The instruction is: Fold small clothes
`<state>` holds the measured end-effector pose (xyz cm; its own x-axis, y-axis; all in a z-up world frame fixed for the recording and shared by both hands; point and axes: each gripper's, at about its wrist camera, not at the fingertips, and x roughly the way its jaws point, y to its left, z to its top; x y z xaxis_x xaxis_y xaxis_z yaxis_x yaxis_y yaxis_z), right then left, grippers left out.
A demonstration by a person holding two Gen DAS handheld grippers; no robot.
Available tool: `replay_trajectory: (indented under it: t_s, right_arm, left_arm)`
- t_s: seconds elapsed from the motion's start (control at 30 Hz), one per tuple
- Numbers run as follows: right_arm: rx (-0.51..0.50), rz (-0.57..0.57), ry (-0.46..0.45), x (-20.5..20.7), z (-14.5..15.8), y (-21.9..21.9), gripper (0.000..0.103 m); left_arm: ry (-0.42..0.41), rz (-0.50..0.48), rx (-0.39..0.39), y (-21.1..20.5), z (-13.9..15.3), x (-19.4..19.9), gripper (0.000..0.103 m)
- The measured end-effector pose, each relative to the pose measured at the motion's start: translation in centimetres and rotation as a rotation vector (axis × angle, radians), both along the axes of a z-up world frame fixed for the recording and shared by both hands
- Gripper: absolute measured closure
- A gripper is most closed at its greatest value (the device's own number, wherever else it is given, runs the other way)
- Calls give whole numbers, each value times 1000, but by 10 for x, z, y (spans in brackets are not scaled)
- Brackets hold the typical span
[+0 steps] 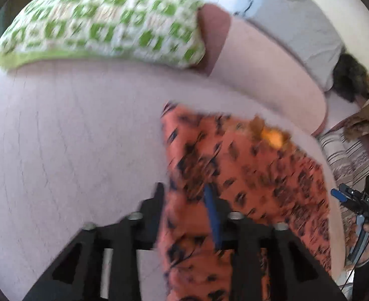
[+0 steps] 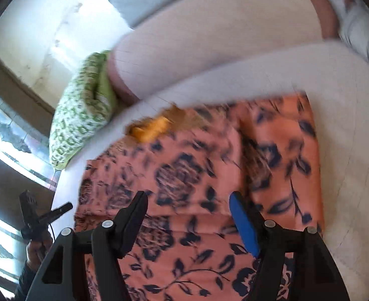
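From my end, the pale pink quilted seat cushion [image 1: 59, 150] is bare on the left, so there's room to pass. The right half is taken by the salmon floral-print cloth [image 2: 197, 170]. Toward the back, the green-and-white checked pillow [image 1: 104, 22] and the padded pink backrest [image 2: 209, 50] close things off.

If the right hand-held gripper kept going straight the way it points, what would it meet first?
Most likely the orange floral garment, spread directly ahead of the open right hand-held gripper. Motion blur leaves the depth uncertain.
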<state>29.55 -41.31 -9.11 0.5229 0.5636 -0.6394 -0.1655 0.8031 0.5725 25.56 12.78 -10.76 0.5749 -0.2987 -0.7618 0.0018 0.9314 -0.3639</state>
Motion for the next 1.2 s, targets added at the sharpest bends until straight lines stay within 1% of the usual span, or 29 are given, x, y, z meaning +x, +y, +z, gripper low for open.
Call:
replay_trajectory:
  t_s: [0.07,0.13,0.17,0.2,0.23,0.27,0.3,0.33,0.4,0.43,0.47,0.5,0.53,0.57,0.6,0.63,0.67,0.7,0.73,0.77,0.8,0.83,0.9,0.97,1.0,1.03,1.1,1.13,1.2]
  right_arm:
    - [68,-2,-17,15,3,3,28]
    - [142,-21,8,35,-13,-1,22]
    - [157,-33,39,44,-27,-1,22]
    - [147,-90,126,56,-52,-6,22]
    - [169,-122,176,60,-70,-13,25]
    - [246,-149,165,59,-74,-20,25]
    - [288,-157,154,55,-65,-24,25]
    - [307,-121,121,53,-53,-23,24]
    - [284,-84,53,55,-34,-21,24]
    - [282,-92,25,58,-29,-24,22]
    - [278,-102,10,65,-33,-28,19]
    - [226,-133,60,74,-44,-34,19]
    - [192,-210,172,83,-66,-44,26]
    - [332,-250,189,80,-75,-61,27]
    - [438,-255,151,74,-68,-74,27]
    - [484,-251,103,71,-60,-81,27]
    - [496,-256,39,67,-51,-90,24]
    - [464,-278,7,69,-49,-98,21]
    - [412,-309,35,75,-55,-102,17]
    - [363,-349,126,85,-73,-108,23]
    - [409,-362,158,86,-81,-117,24]
    - [454,-377,138,81,-75,-125,24]
    - [445,-393,70,62,-48,-132,24]
    - [440,-337,53,35,-30,-126,24]
    - [404,-293,52,20,-22,-118,24]
    - [342,-238,50,0,-13,-112,24]
    - [223,-126,81,-50,-2,-94,24]
    - [184,-93,95,-71,0,-89,24]
    - [131,-38,113,-128,4,-90,24]
  left_arm:
    - [-27,-43,11,-17,4,21,61]
    - [-19,-57,32,-24,-1,35,61]
    - [19,-37,82,-28,-12,45,61]
    - [78,2,148,-27,-26,52,61]
    - [132,20,215,-27,-43,58,59]
    - [92,15,235,-30,-41,56,59]
    - [62,4,277,-35,-34,51,59]
    - [42,-3,290,-38,-29,48,58]
    - [-27,0,247,-39,-16,39,55]
    - [-47,15,242,-40,-14,37,45]
    - [-40,20,263,-42,-18,38,39]
    - [17,2,301,-46,-29,42,40]
    - [88,-16,333,-48,-42,46,40]
    - [39,-15,331,-47,-37,38,40]
    - [16,-9,327,-47,-32,36,40]
    - [-19,-2,306,-44,-25,29,40]
    - [-46,9,279,-40,-19,24,39]
    - [-49,14,257,-38,-18,20,38]
    - [-33,10,240,-36,-20,19,38]
    - [-11,14,236,-34,-22,15,38]
    - [-7,23,232,-31,-23,7,38]
    - [-18,32,218,-26,-18,-2,38]
    - [-44,67,155,-9,-6,-30,37]
    - [-44,85,80,0,0,-57,35]
    - [-39,89,72,0,2,-66,35]
    - [-32,90,61,2,5,-86,34]
    - [-3,87,22,4,6,-119,31]
    - [11,80,7,5,6,-138,30]
    - [44,69,-7,2,4,-176,29]
